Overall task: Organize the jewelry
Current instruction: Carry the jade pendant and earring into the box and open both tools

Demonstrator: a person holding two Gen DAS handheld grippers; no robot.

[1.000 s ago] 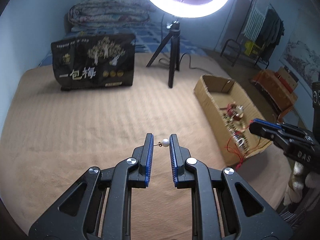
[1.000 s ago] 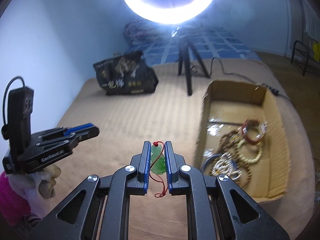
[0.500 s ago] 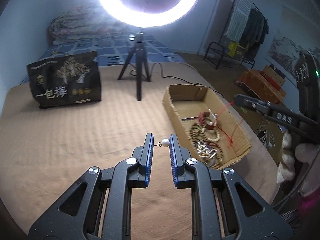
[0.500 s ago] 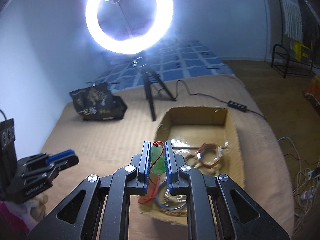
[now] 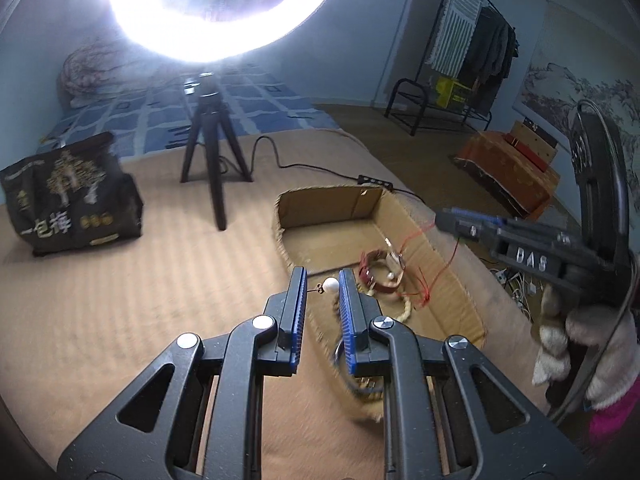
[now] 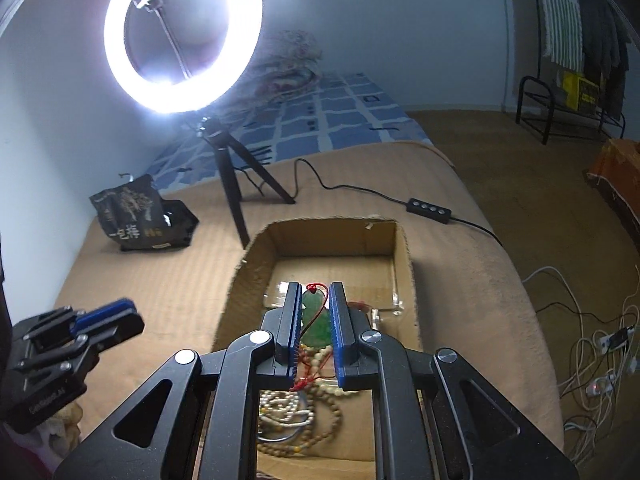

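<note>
Right gripper (image 6: 315, 312) clamped on green pendant (image 6: 316, 322) with red cord, hanging over the cardboard box (image 6: 404, 264); bead strands (image 6: 288, 412) piled on the box floor right below it. Left gripper (image 5: 323, 294) nipped on a pearl earring (image 5: 330, 285), above the box's near-left edge. Beyond on the bed: ring light tripod (image 6: 236, 184), black bag (image 5: 68, 200).

Cardboard box (image 6: 404, 264): matt brown, rough torn rim. Bed blanket (image 5: 120, 300): tan, ribbed, soft cloth. Snack bag (image 5: 68, 200): glossy black plastic. Pendant (image 6: 316, 320): translucent green, polished, on red cord. Pearl (image 5: 330, 285): smooth, white, glossy. Left tongs (image 5: 322, 304), right tongs (image 6: 316, 316): matt black plastic, ridged blue pads, shiny metal screws.
</note>
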